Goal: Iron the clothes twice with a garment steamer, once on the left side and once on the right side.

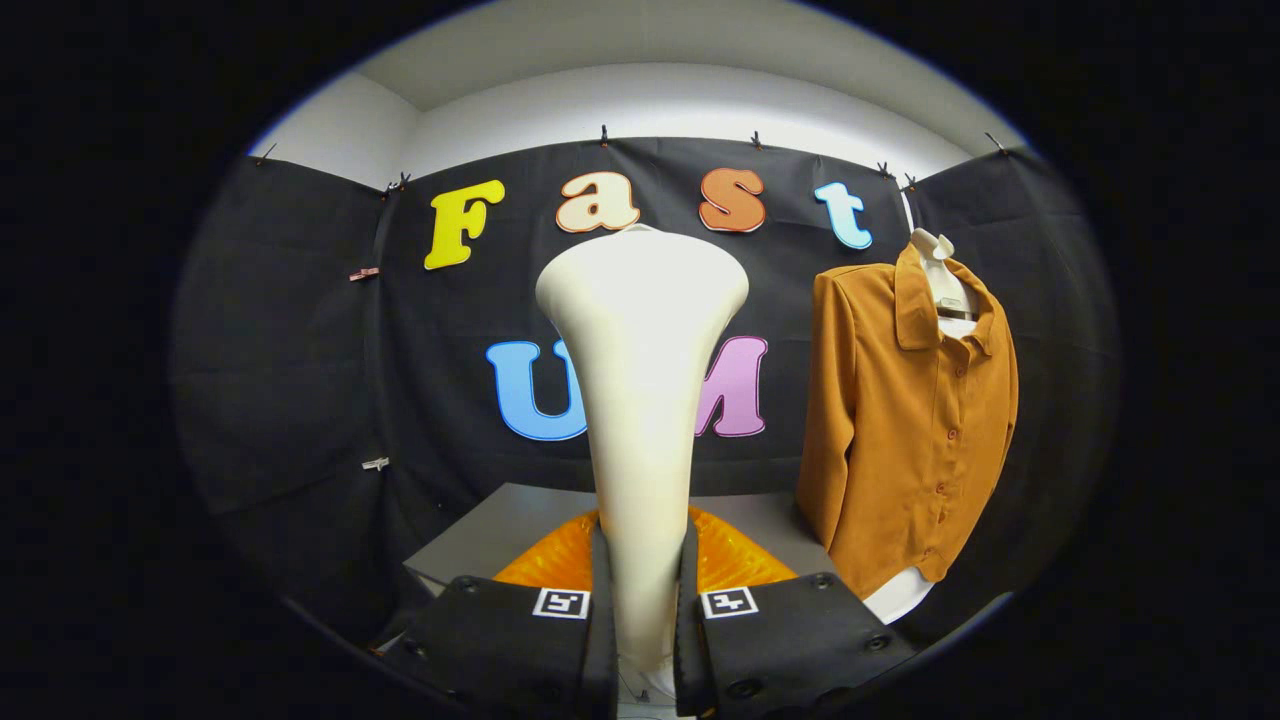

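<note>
Risk of slip: tool (643, 600) clamps both fingers on the narrow handle of the cream garment steamer (640, 380), head upright and well apart from the rust-orange button shirt (915, 420) hanging beyond on the right, so a hurried swing could twist it loose or miss one side.

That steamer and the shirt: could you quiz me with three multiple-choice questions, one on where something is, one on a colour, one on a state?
1. Where is the shirt?
A. Beyond the claw, hanging beside the steamer
B. Flat on the table
C. Between the fingers

2. What colour is the shirt?
A. Blue
B. Rust orange
C. Green

3. What is the claw doing?
A. Open, holding nothing
B. Shut on the shirt
C. Shut on the steamer

Answers: 1 A, it hangs off to the steamer's side; 2 B, its cloth is orange-brown; 3 C, both fingers press the steamer's handle.
</note>
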`<state>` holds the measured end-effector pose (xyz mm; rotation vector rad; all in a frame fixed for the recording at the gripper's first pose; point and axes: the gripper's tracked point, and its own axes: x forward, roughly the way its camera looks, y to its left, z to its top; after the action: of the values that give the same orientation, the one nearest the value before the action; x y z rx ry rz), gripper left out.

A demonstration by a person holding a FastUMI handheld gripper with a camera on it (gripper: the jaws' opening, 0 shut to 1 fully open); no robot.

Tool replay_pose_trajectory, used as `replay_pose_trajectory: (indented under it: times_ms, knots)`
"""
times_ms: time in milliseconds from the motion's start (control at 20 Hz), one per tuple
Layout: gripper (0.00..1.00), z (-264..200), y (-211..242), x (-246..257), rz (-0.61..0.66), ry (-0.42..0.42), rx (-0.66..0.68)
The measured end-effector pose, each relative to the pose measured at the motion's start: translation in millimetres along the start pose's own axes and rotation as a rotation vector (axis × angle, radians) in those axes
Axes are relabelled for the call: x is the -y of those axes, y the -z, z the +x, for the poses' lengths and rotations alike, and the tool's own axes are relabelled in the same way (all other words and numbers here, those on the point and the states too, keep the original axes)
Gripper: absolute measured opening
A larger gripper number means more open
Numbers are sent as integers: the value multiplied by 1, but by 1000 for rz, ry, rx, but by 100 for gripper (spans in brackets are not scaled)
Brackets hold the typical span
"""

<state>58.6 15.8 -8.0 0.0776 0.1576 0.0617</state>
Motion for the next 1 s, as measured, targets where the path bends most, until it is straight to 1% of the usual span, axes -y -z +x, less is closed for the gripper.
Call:
replay_pose_trajectory:
  times_ms: [1000]
  knots:
    - [26, 5, 3, 14, 2, 16, -2]
